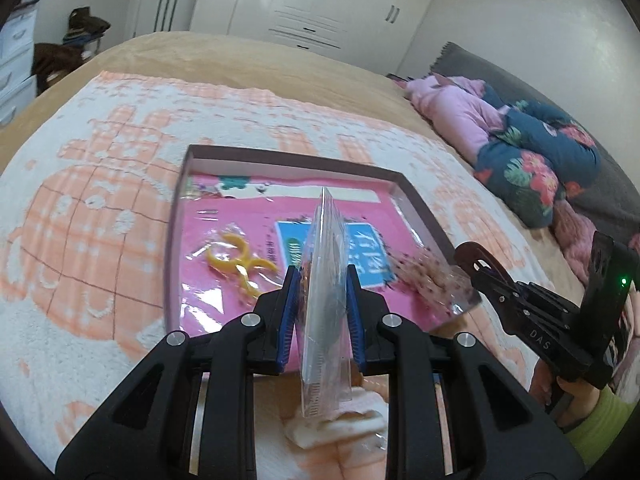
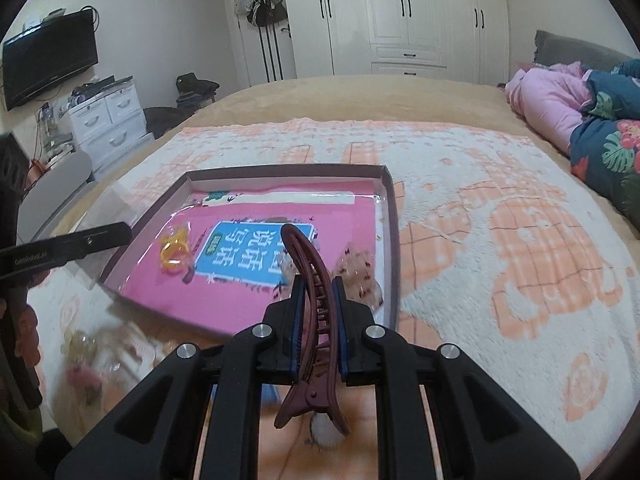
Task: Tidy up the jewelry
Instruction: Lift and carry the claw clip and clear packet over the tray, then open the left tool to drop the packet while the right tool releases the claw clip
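My left gripper (image 1: 323, 276) is shut on a clear plastic packet (image 1: 326, 300) held edge-on, just over the near edge of a shallow brown box (image 1: 420, 204). Inside the box lie a pink book (image 1: 224, 248), a bagged yellow hair claw (image 1: 234, 262) and a speckled clear bag (image 1: 434, 276). My right gripper (image 2: 316, 284) is shut on a long maroon hair clip (image 2: 312, 308), which stands upright over the box (image 2: 394, 240) at its near right part. The yellow claw (image 2: 174, 250) and the speckled bag (image 2: 360, 276) show in the right wrist view too. The right gripper's body (image 1: 532, 312) appears at the right of the left wrist view.
The box rests on a white and orange fleece blanket (image 1: 80, 208) spread over a bed. Several small bagged items (image 2: 92, 356) lie blurred on the blanket near the box's front left corner. Pink and floral bedding (image 2: 580, 120) is piled at the right. Wardrobes (image 2: 400, 16) stand behind.
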